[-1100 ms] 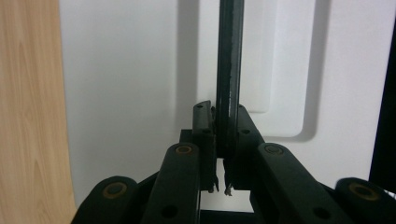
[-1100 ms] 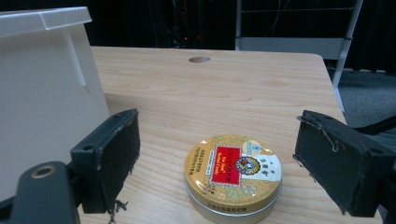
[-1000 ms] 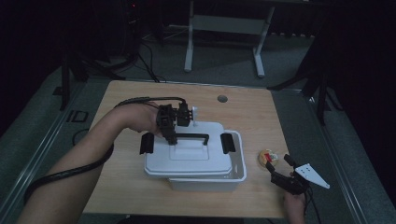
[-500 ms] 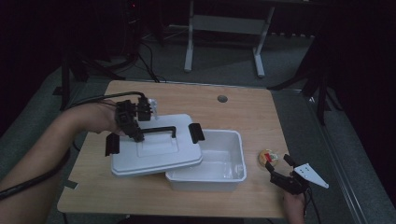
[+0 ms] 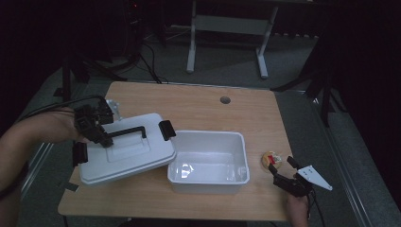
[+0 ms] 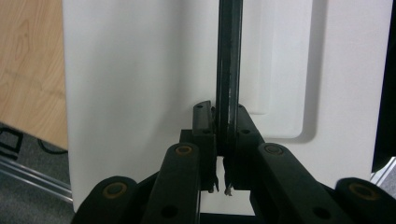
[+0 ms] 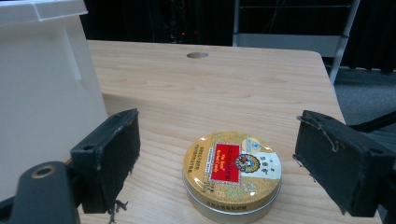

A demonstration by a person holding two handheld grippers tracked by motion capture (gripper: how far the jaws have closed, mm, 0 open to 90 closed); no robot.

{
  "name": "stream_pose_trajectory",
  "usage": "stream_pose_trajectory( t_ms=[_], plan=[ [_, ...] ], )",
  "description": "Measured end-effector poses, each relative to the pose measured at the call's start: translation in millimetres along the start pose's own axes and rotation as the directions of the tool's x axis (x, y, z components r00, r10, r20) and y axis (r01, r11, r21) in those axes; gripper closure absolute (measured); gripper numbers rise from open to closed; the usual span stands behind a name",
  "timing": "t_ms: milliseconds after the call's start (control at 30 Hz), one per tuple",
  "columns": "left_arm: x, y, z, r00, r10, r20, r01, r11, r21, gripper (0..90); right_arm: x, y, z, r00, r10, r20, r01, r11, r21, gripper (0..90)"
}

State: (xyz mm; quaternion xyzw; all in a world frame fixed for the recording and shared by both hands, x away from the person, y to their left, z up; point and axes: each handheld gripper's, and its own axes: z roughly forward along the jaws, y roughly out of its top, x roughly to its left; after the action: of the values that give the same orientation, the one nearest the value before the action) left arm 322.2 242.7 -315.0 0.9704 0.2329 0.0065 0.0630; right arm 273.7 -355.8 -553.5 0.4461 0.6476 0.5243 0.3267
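A white lid (image 5: 137,158) with a black handle (image 5: 126,132) hangs tilted over the left of the table, and its right edge overlaps the left rim of the white bin (image 5: 208,187). My left gripper (image 5: 101,138) is shut on that handle. The left gripper view shows the jaws of the left gripper (image 6: 223,133) clamped on the handle bar (image 6: 229,65) over the lid's top (image 6: 140,93). The bin is uncovered and looks empty. A round gold tin (image 5: 273,159) with a red label lies right of the bin. My right gripper (image 5: 283,166) stands open just before the tin (image 7: 232,175), one pad on each side.
The bin's wall (image 7: 46,93) stands close to the left of the right gripper (image 7: 217,122). A cable hole (image 5: 225,100) sits in the far middle of the wooden table. A metal stand (image 5: 227,28) is on the floor beyond.
The left gripper has carried the lid leftward off the bin, which is now uncovered. The right gripper and the tin have stayed where they were.
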Motion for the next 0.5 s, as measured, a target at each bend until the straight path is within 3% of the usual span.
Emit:
stream_pose_trajectory(
  t_ms=[267,500],
  plan=[
    [12.1,-26.8,13.7,0.9974,-0.071,0.009,0.071,0.9975,-0.001,83.7,0.5,0.1,0.2,1.0000,-0.001,0.001,0.001,1.000,0.001,13.7],
    [26.0,-33.5,41.7,0.9931,-0.117,0.012,0.117,0.9932,0.003,83.7,0.7,0.1,0.2,1.0000,-0.004,-0.001,0.004,1.000,0.002,13.7]
  ],
)
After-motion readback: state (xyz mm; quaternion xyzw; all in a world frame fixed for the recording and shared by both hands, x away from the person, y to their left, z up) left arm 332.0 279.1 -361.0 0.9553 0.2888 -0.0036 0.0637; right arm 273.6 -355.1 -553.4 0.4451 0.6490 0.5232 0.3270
